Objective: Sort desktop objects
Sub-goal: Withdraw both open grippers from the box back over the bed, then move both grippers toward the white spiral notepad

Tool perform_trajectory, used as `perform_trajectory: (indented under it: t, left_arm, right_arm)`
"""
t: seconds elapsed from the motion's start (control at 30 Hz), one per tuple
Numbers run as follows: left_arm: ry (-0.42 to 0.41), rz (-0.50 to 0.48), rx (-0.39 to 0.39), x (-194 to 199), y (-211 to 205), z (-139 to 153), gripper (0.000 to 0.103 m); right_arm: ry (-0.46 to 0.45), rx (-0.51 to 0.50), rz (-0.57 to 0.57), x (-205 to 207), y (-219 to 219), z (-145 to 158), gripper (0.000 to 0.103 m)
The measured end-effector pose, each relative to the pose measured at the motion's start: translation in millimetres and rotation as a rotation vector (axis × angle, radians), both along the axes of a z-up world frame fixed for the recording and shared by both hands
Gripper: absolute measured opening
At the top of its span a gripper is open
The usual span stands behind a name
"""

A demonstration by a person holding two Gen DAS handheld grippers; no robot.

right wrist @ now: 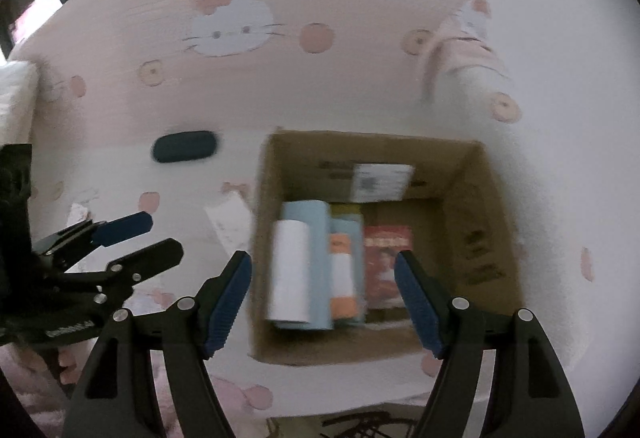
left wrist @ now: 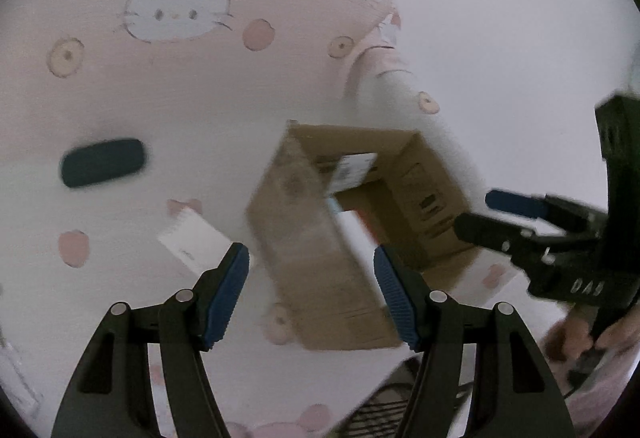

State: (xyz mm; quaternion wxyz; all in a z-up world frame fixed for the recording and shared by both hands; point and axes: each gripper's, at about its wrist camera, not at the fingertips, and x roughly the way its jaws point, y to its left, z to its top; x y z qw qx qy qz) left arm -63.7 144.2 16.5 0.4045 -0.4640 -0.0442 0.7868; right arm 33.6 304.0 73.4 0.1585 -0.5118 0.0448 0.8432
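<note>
The cardboard box (right wrist: 384, 238) stands open on the tabletop (right wrist: 360, 86) as the collecting place; a white roll (right wrist: 290, 270), a red packet (right wrist: 386, 266) and an orange-white tube (right wrist: 342, 270) already lie inside. Outside it wait a dark oval case (right wrist: 184, 147) and a white card (right wrist: 230, 220). The right claw (right wrist: 324, 302) hangs spread and empty above the box, and the left claw (left wrist: 312, 294) is also spread, near the card, probably to take it.

Cardboard box (right wrist: 472, 238) on tablecloth (right wrist: 360, 98), packages (right wrist: 304, 270) inside, case (right wrist: 185, 147) left.

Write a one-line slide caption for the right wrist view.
Open right tool hovering above brown cardboard box holding a white roll and red packet, on pink cartoon-print tablecloth.
</note>
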Motion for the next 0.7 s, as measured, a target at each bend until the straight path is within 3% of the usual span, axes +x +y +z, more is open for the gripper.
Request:
perform_trajectory:
  t: [0.13, 0.33, 0.5, 0.7]
  left_arm:
    - [0.071, 0.005, -0.046, -5, -28, -10, 0.069]
    - [0.030, 0.119, -0.071, -23, -71, -21, 0.069]
    - [0.005, 0.276, -0.102, -22, -117, -22, 0.069]
    - [-0.013, 0.447, -0.105, -12, -183, -19, 0.069]
  right_arm:
    - [0.011, -0.049, 0.078, -26, -29, -20, 0.072]
    - [0.007, -0.116, 0.195, -77, -61, -52, 0.072]
    - [0.010, -0.246, 0.298, -108, -89, -74, 0.072]
    - [0.004, -0.314, 0.451, -125, -149, -91, 0.072]
